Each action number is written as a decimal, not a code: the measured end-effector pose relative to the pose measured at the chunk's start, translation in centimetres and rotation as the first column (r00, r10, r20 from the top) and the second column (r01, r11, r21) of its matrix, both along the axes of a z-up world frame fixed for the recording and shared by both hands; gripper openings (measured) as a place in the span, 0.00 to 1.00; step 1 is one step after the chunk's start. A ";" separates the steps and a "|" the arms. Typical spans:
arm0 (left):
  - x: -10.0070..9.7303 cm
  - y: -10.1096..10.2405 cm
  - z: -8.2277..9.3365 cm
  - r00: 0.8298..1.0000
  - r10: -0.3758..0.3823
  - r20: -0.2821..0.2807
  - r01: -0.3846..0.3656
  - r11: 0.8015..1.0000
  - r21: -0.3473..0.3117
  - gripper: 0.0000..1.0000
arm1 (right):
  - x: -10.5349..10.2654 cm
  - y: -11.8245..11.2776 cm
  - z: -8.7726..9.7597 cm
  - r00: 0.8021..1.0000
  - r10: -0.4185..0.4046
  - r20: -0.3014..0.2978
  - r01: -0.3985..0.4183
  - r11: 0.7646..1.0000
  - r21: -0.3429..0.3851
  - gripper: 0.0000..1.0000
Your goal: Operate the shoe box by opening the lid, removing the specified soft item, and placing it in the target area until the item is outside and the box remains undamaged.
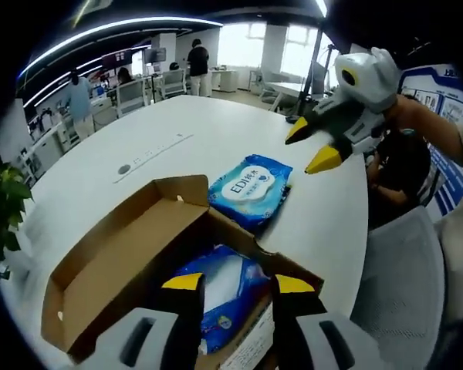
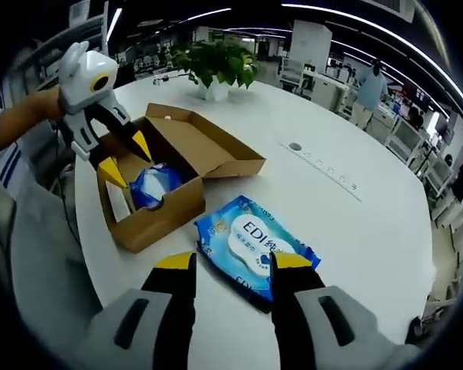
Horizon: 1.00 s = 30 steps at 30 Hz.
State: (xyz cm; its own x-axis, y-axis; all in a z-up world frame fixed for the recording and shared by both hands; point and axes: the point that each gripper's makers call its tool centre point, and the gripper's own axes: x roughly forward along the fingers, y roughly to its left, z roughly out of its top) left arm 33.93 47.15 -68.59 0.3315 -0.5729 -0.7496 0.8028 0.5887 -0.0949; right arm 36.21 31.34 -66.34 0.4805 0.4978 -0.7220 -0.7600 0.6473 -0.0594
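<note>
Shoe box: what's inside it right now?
The shoe box is open, its lid folded back. Inside lies a blue soft pack, with the left gripper hanging above it, empty. The box walls hide whatever lies under or beside it.

wipes pack [image 2: 255,250] [image 1: 251,189] on table | label reads "EDI" | other print illegible

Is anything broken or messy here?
Nothing looks broken. The shoe box sits open on the white table, lid folded back, with one blue wipes pack inside. Another wipes pack lies flat on the table beside it. No spills.
</note>
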 end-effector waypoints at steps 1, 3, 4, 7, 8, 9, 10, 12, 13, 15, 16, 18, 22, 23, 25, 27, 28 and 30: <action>-0.1 0.2 0.0 1.000 0.000 -0.001 0.000 1.000 0.002 0.35 | 0.0 0.4 0.1 1.000 0.010 0.003 -0.010 1.000 0.003 0.35; -0.2 0.6 -0.2 1.000 -0.006 0.001 0.006 1.000 0.007 0.35 | -0.1 1.1 0.4 1.000 0.027 0.006 -0.027 1.000 0.006 0.35; -0.2 0.9 -0.3 1.000 -0.013 0.004 0.013 1.000 0.011 0.35 | -0.1 1.4 0.4 0.999 0.034 0.007 -0.034 0.999 0.008 0.35; -0.4 1.3 -0.5 1.000 -0.026 0.003 0.026 0.999 0.020 0.34 | 0.0 2.4 0.5 0.999 0.052 0.009 -0.052 0.999 0.014 0.35; -0.4 1.4 -0.6 1.000 -0.030 0.003 0.030 0.999 0.022 0.34 | 0.0 2.9 0.5 0.998 0.061 0.011 -0.061 0.998 0.016 0.35; -0.5 1.6 -0.7 0.999 -0.035 0.003 0.035 0.999 0.025 0.33 | 0.0 3.2 0.5 0.998 0.067 0.012 -0.067 0.998 0.018 0.34; -0.5 1.6 -0.8 0.999 -0.038 0.003 0.038 0.999 0.028 0.32 | -0.1 3.7 0.5 0.997 0.077 0.012 -0.077 0.997 0.020 0.34; -0.5 1.7 -1.1 0.998 -0.057 0.009 0.056 0.998 0.033 0.32 | -0.1 4.4 0.5 0.995 0.095 0.012 -0.095 0.995 0.022 0.34; -0.5 1.6 -1.3 0.997 -0.078 0.011 0.077 0.996 0.034 0.32 | -0.2 4.8 0.5 0.995 0.103 0.012 -0.103 0.994 0.022 0.34; -0.6 1.6 -1.7 0.995 -0.097 0.003 0.096 0.995 0.041 0.32 | -0.3 5.6 0.6 0.992 0.124 0.016 -0.124 0.992 0.024 0.33; -0.6 1.6 -1.8 0.995 -0.101 0.003 0.100 0.994 0.042 0.32 | -0.3 5.7 0.6 0.992 0.127 0.016 -0.127 0.992 0.024 0.32; -0.5 1.5 -2.2 0.994 -0.111 -0.001 0.111 0.993 0.043 0.31 | -0.4 6.6 0.6 0.989 0.144 0.018 -0.144 0.989 0.029 0.32; -0.6 1.2 -2.9 0.990 -0.137 -0.035 0.138 0.990 0.039 0.25 | -0.4 7.8 0.5 0.986 0.167 0.017 -0.167 0.985 0.035 0.31; -0.5 1.2 -3.2 0.989 -0.145 -0.039 0.147 0.988 0.052 0.25 | -0.5 8.2 0.5 0.985 0.174 0.017 -0.175 0.984 0.035 0.31; -0.5 1.2 -3.6 0.986 -0.161 -0.042 0.163 0.984 0.070 0.25 | -0.6 8.7 0.3 0.982 0.186 0.014 -0.186 0.982 0.037 0.31; -0.3 1.1 -4.0 0.983 -0.174 -0.048 0.178 0.981 0.078 0.25 | -0.6 9.2 0.1 0.981 0.196 0.010 -0.196 0.980 0.035 0.30; -0.3 1.1 -4.1 0.983 -0.178 -0.051 0.182 0.980 0.084 0.25 | -0.6 9.4 0.0 0.980 0.201 0.009 -0.201 0.979 0.033 0.30; 0.0 1.1 -4.6 0.982 -0.184 -0.048 0.188 0.977 0.100 0.22 | -0.6 9.9 -0.1 0.978 0.209 0.010 -0.209 0.977 0.033 0.29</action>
